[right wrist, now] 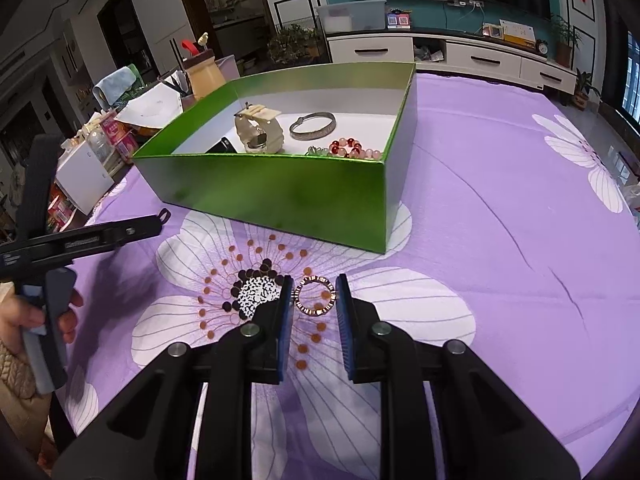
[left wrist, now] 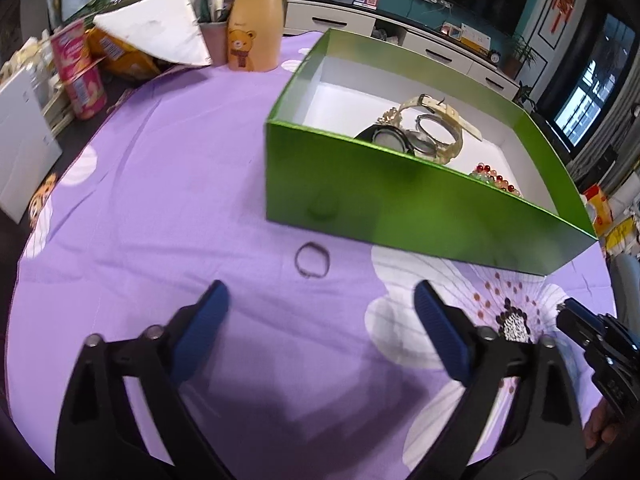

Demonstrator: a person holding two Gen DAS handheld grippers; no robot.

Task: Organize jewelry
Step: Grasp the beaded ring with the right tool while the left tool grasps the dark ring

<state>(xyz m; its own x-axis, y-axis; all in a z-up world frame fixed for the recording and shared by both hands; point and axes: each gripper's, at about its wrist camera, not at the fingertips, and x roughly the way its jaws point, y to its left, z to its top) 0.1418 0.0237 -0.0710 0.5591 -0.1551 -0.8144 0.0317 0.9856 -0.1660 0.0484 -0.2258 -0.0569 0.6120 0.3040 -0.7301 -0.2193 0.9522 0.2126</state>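
The right gripper (right wrist: 313,294) clasps a ring (right wrist: 314,295) just short of the box (right wrist: 280,188), while the left gripper (left wrist: 320,300) gapes over open cloth (left wrist: 160,200).

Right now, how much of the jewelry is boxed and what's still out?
Done: the green box already holds a cream watch, a silver bangle, bead bracelets and a dark watch. In hand: the right gripper is shut on a studded ring. Left: a thin ring on the cloth ahead of the open left gripper.
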